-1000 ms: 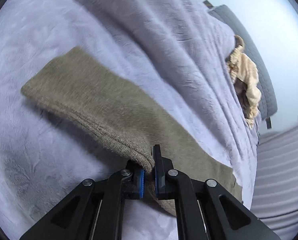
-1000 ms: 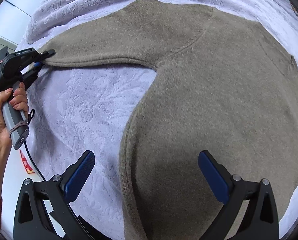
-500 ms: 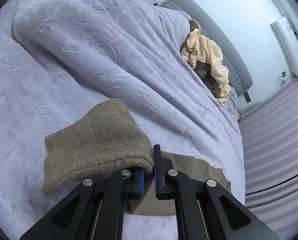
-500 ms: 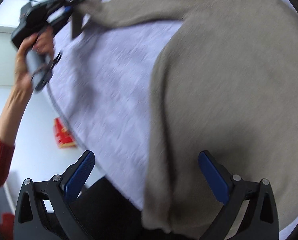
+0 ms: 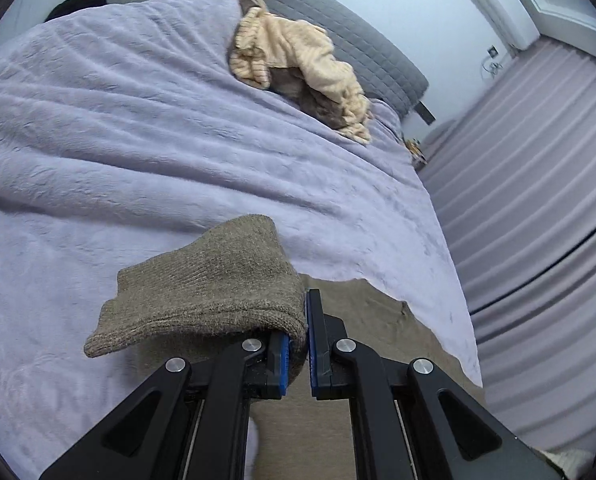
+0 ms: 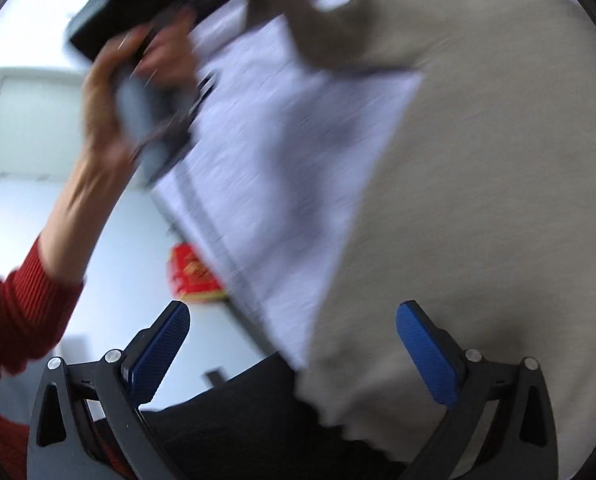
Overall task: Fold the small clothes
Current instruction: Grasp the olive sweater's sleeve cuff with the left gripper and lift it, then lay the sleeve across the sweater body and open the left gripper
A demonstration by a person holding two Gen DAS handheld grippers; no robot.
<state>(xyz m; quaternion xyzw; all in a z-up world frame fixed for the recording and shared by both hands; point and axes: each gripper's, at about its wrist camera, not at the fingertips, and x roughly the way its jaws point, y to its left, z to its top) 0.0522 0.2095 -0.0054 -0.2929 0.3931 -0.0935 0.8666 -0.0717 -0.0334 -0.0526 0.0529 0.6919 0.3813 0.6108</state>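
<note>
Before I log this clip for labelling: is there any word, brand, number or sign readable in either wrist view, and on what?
None can be read.
Red object on the floor beside the bed: gold markings, too blurred to read.
Brown sweater, its cuff in the left gripper: no label showing.
Lilac blanket, cream garment: no text.

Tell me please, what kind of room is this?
Most likely a bedroom: a bed covered by a plush lilac blanket, a grey quilted headboard behind it, and long pale pleated curtains along one side.
</note>
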